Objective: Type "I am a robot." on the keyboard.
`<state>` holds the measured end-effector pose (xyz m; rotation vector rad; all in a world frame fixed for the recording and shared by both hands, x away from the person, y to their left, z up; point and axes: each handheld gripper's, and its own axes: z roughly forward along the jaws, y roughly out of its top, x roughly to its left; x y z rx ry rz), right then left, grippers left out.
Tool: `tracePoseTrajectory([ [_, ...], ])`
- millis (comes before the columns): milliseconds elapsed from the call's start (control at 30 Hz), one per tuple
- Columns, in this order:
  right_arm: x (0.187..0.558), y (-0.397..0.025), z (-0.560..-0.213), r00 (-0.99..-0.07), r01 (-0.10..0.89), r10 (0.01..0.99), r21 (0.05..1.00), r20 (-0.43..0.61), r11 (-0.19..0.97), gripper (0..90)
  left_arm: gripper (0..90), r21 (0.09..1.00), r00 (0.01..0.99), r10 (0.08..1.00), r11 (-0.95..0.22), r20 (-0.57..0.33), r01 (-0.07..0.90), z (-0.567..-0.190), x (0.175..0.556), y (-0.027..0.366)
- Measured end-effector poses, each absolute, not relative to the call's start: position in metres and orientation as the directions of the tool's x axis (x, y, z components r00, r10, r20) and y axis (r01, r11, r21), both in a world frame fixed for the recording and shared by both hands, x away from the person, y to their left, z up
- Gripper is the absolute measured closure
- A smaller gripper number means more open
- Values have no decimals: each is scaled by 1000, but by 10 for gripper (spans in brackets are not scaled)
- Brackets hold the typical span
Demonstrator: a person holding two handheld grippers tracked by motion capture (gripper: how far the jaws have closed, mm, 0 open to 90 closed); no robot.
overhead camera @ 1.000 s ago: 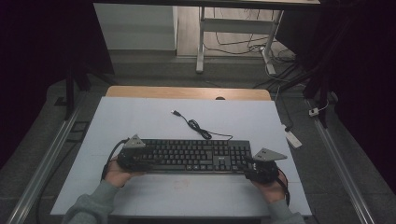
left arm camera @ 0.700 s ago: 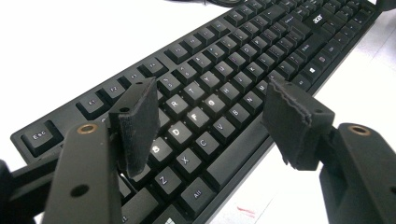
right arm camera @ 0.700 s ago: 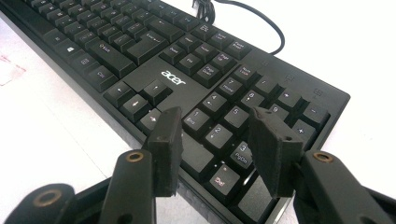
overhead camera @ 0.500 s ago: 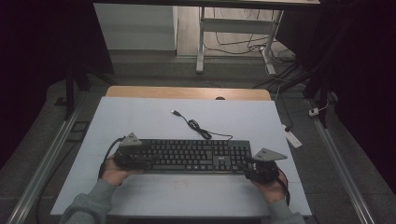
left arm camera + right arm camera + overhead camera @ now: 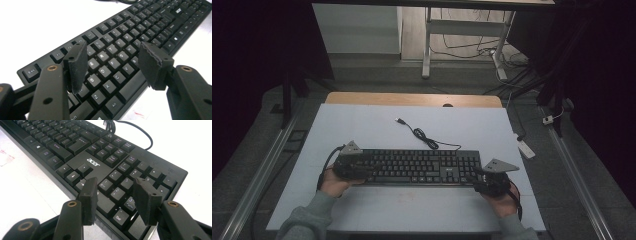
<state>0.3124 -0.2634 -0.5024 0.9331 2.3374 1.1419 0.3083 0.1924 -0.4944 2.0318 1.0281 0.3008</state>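
A black Acer keyboard (image 5: 417, 167) lies flat on the white table top (image 5: 362, 125), near the front edge. Its black cable (image 5: 424, 137) curls toward the back and ends in a USB plug (image 5: 399, 120). My left gripper (image 5: 349, 167) is at the keyboard's left end. In the left gripper view it (image 5: 113, 62) stands open just above the letter keys (image 5: 110, 57), holding nothing. My right gripper (image 5: 489, 180) is at the keyboard's right end. It (image 5: 117, 195) is open over the number pad (image 5: 125, 182), beside the arrow keys.
A strip of wooden table (image 5: 412, 98) shows beyond the white top. A small white box (image 5: 526, 148) lies off the table's right edge. Metal rails (image 5: 257, 170) run along both sides. Free white surface lies behind and in front of the keyboard.
My left gripper has edged slightly to the left along the keyboard's end. The keyboard and the right gripper have stayed where they were.
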Motion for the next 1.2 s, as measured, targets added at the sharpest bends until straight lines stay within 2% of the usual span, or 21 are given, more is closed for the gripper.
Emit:
tracePoseTrajectory([
  [267, 313, -264, -502, -707, 399, 705, 797, -48, 454, 550, 455, 752, 631, 766, -346, -118, 561, -498, 315, 189],
  [500, 313, -264, -502, -706, 400, 706, 796, -48, 454, 550, 555, 750, 624, 774, -348, -108, 562, -502, 321, 188],
  [867, 313, -263, -503, -709, 399, 704, 798, -45, 452, 550, 887, 735, 647, 757, -388, -90, 556, -510, 331, 180],
  [1200, 313, -263, -503, -709, 400, 704, 797, -44, 453, 550, 890, 711, 648, 758, -415, -76, 568, -518, 341, 170],
])
